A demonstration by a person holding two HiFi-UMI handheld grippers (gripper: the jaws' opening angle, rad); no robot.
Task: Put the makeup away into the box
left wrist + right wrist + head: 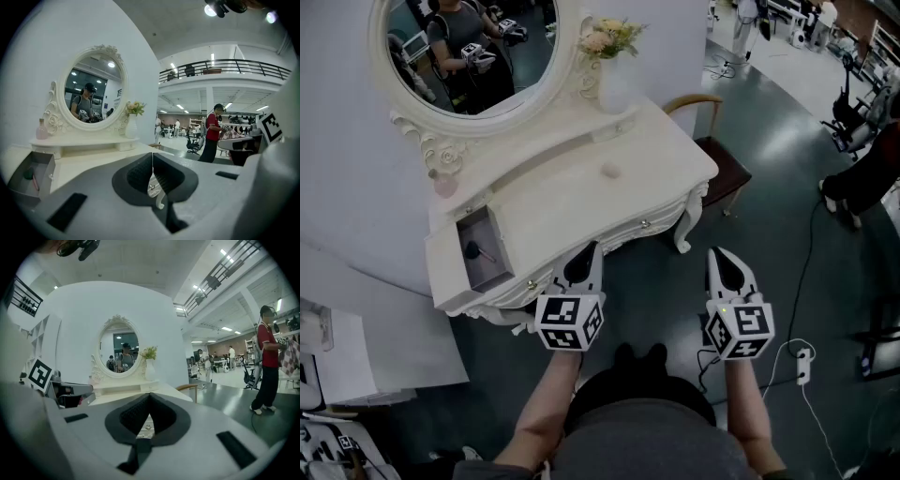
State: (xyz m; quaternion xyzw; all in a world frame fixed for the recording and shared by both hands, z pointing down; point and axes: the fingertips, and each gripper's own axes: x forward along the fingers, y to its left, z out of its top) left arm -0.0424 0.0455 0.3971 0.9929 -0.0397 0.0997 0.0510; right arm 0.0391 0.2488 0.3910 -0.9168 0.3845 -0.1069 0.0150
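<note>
On the white dressing table [581, 192] an open box [492, 234] is set into its left end, and a dark-headed makeup brush [477, 251] lies inside. In the left gripper view the box [21, 185] shows at the far left. A small pinkish round item [609, 171] lies on the tabletop, and a pink bottle [443, 185] stands on the shelf under the mirror. My left gripper [590, 249] is shut and holds nothing, its tip just at the table's front edge, right of the box. My right gripper [718, 253] is shut too, over the floor beside the table.
An oval mirror [473, 47] backs the table, with a white vase of flowers [614, 66] to its right. A wooden chair [717, 155] stands right of the table. A cable and power strip [803, 364] lie on the floor. A person in red [268, 364] stands farther off.
</note>
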